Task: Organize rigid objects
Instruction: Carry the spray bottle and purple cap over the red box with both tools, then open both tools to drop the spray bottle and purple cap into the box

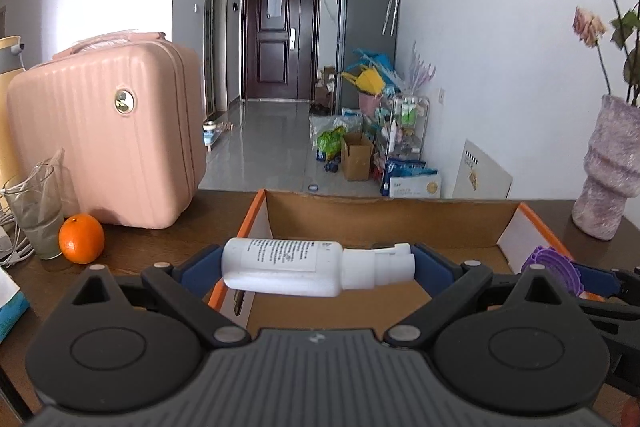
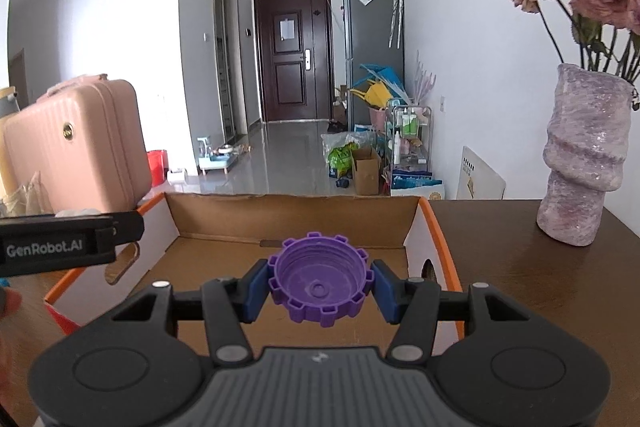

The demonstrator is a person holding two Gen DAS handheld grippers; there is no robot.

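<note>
My left gripper is shut on a white spray bottle, held sideways above the left side of an open cardboard box with orange edges. My right gripper is shut on a purple toothed cap, hollow side toward the camera, above the same box. The purple cap and the right gripper also show at the right of the left wrist view. The left gripper's black body shows at the left of the right wrist view.
On the brown table stand a pink suitcase, an orange, a glass with plastic wrap and a purple vase of dried roses. The table's far edge lies just behind the box.
</note>
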